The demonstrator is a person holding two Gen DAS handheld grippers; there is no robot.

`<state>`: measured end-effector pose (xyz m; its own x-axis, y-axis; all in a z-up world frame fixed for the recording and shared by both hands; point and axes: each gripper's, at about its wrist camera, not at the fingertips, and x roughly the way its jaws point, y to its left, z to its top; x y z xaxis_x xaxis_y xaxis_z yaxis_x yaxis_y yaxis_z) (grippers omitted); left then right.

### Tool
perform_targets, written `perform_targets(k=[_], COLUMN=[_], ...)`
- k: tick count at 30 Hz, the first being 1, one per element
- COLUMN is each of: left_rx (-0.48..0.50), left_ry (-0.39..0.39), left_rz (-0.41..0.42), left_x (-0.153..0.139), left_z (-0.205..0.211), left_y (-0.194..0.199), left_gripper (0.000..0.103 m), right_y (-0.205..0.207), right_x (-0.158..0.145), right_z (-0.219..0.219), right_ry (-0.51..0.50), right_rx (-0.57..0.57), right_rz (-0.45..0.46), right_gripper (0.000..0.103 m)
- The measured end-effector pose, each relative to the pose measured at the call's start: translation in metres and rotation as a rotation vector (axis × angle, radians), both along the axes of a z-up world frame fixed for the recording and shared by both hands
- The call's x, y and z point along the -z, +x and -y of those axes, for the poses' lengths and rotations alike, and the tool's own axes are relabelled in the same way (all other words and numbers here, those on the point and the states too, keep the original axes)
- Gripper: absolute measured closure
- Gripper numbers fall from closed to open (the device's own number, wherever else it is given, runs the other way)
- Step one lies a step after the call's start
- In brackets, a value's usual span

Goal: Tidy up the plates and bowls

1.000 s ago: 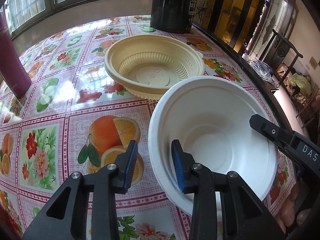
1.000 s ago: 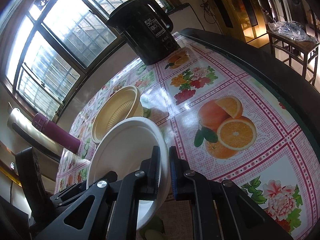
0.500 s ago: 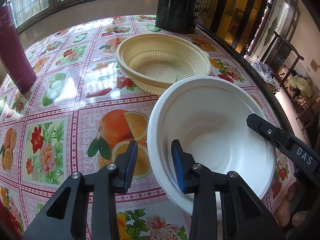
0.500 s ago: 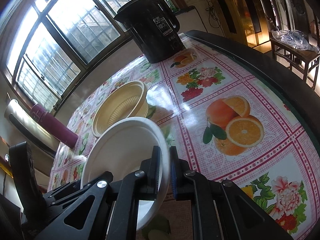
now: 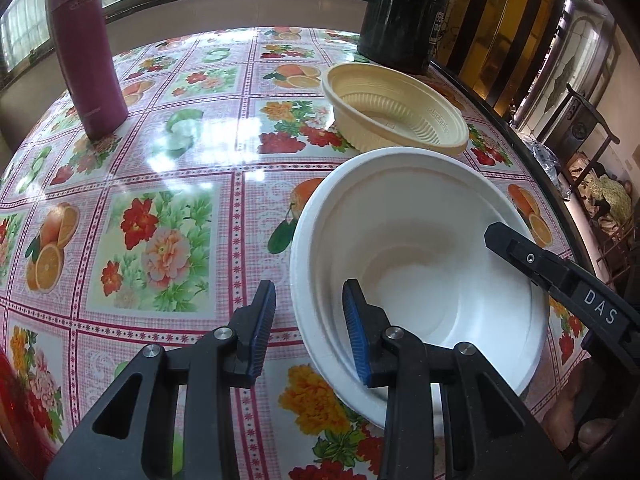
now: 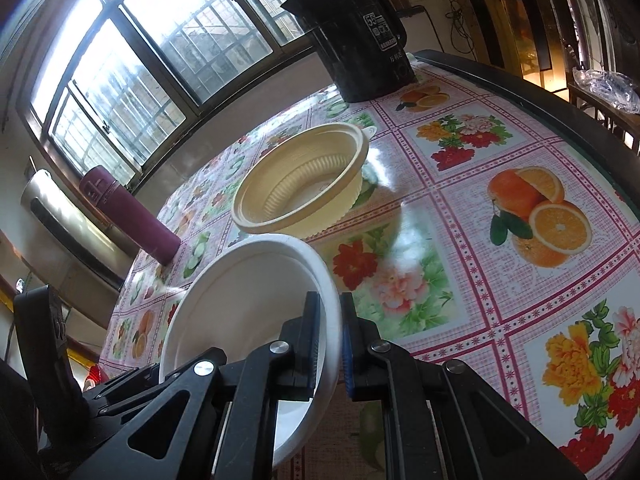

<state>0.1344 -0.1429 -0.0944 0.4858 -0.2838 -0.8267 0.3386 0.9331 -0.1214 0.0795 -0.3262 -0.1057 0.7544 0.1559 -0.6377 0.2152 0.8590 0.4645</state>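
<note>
Two disposable bowls on the fruit-print cloth

White bowl (image 5: 420, 264): plain, smooth, empty, mouth up, tilted; cream bowl (image 5: 396, 108): ribbed inner wall, flat rim, empty, upright on the cloth at about one o'clock from the white one, just beyond its rim.

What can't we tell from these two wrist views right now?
- White bowl underside: hidden by its own wall in both views, so table contact unknown.
- Left hand-held gripper: straddles the rim; pad contact unclear.
- Black kettle: top cut off in the left wrist view.
- Kettle label: too small.
</note>
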Motion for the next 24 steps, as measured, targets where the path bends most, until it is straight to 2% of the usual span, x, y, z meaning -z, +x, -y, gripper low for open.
perform_targets(k=[15, 17, 20, 22, 24], left_rx=[-0.099, -0.112, -0.126, -0.126, -0.127], left_ry=[0.005, 0.011, 0.010, 0.002, 0.009], left_rz=[0.008, 0.013, 0.013, 0.005, 0.012], left_x=[0.002, 0.001, 0.002, 0.003, 0.002], left_z=[-0.063, -0.071, -0.081, -0.083, -0.084], left_y=[-0.028, -0.031, -0.034, -0.035, -0.038], left_gripper=[0.070, 0.070, 0.070, 0.070, 0.070], right_y=[0.002, 0.001, -0.003, -0.006, -0.009], right_x=[0.000, 0.000, 0.002, 0.004, 0.003], right_z=[-0.072, -0.077, -0.075, -0.071, -0.073], right_ry=[-0.028, -0.025, 0.014, 0.061, 0.058], right_rx=[-0.125, -0.141, -0.132, -0.141, -0.139], right_rz=[0.009, -0.005, -0.029, -0.023, -0.015], right_gripper=[0.093, 0.085, 0.065, 0.063, 0.063])
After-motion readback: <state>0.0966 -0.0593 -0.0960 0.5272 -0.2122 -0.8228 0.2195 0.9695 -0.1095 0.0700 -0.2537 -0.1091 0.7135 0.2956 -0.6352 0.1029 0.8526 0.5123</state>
